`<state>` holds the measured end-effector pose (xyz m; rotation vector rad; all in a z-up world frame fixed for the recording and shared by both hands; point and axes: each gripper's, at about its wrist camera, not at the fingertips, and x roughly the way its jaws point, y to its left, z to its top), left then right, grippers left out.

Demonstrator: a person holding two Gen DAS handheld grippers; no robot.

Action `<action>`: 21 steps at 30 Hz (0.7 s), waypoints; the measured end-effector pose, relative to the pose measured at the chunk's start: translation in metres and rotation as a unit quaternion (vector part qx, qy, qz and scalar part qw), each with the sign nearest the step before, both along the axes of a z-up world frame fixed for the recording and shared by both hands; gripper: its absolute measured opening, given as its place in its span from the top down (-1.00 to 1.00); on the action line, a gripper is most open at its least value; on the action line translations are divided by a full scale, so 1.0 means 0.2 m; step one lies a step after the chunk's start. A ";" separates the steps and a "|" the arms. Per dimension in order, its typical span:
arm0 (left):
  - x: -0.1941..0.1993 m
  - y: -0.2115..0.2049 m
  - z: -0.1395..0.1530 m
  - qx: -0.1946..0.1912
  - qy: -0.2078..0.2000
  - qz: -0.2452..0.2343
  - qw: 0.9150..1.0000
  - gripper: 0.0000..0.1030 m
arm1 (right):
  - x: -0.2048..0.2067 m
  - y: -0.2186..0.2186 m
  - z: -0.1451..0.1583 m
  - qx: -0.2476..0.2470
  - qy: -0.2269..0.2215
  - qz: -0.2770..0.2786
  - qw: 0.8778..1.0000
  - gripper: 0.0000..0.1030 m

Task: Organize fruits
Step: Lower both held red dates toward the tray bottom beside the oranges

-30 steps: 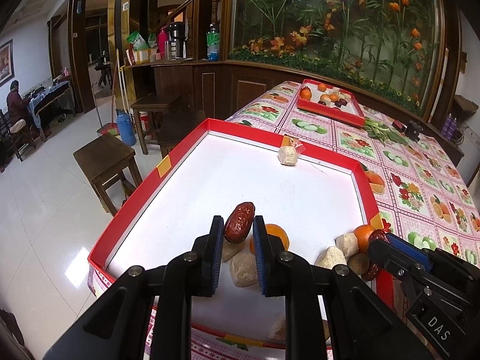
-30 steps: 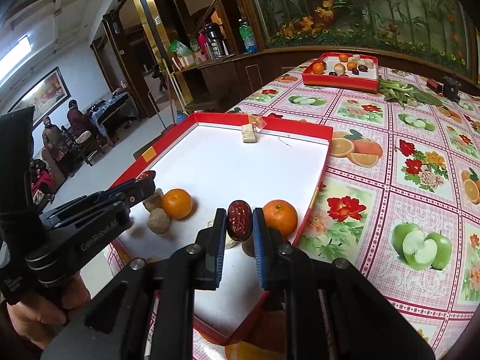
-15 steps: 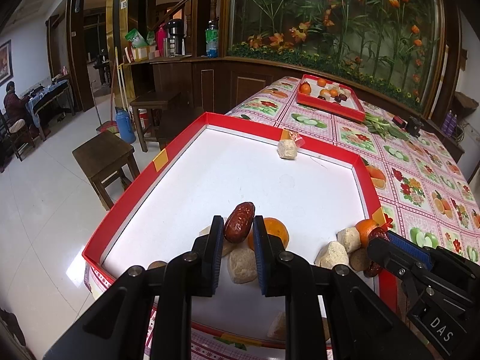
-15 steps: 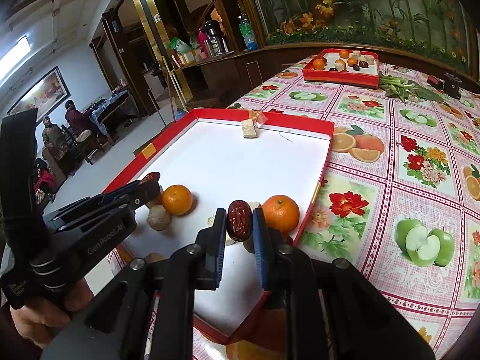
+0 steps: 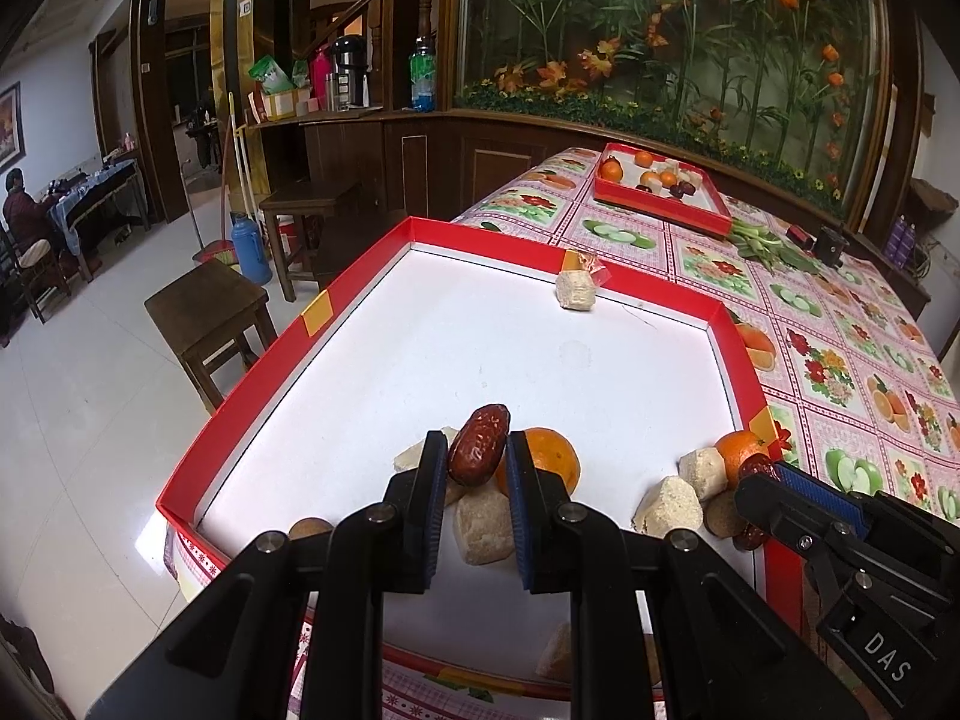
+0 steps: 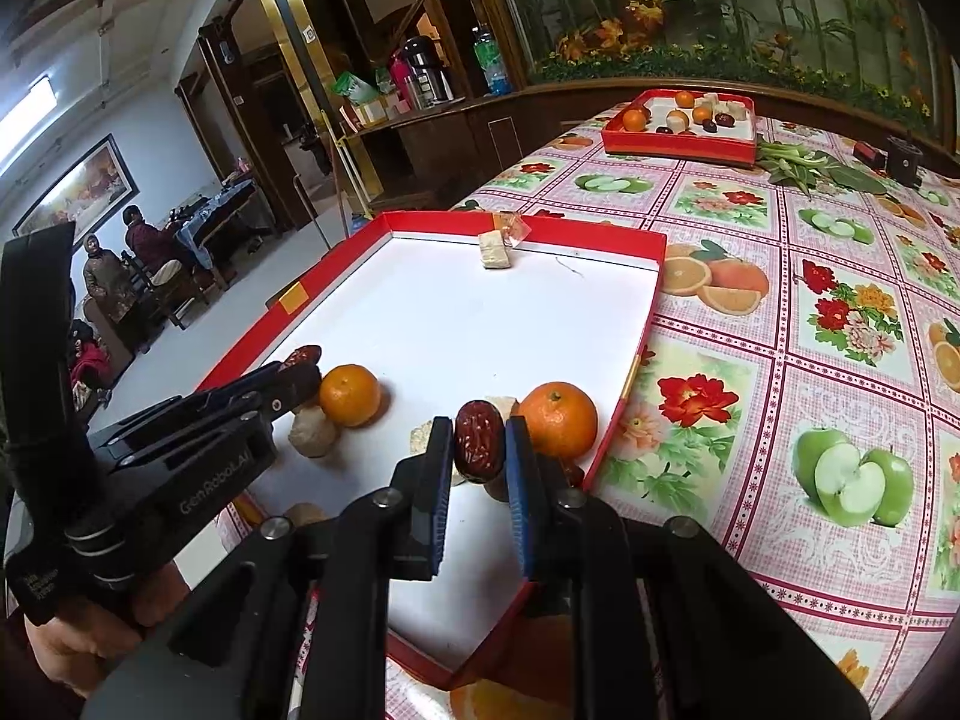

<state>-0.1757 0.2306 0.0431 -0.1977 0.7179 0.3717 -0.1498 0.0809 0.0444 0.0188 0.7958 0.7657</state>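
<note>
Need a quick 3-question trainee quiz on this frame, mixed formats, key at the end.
1. True or false: the left gripper and the right gripper each hold a red date.
2. How many oranges lie in the near red tray? A) one B) two C) four
3. Fill in: the lone beige block lies near the tray's ___ wall.

Key: 1 true; 2 B; 3 far

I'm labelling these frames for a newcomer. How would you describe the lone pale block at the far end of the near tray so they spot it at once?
Start at the big red-rimmed tray with the white floor nearest the cameras. Follow it to its far wall, where the pale block sits alone beside a crinkled wrapper. Everything else in the tray, including both oranges, clusters at the near end by the grippers.
</note>
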 end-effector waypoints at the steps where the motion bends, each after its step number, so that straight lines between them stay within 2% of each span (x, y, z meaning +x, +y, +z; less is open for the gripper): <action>1: 0.00 0.00 0.00 0.000 0.000 0.000 1.000 0.65 | 0.00 0.00 0.00 0.001 0.000 0.000 1.000 0.63; 21: 0.04 -0.06 0.05 0.011 -0.007 -0.018 1.000 0.65 | 0.03 -0.03 0.03 0.004 -0.005 -0.020 1.000 0.62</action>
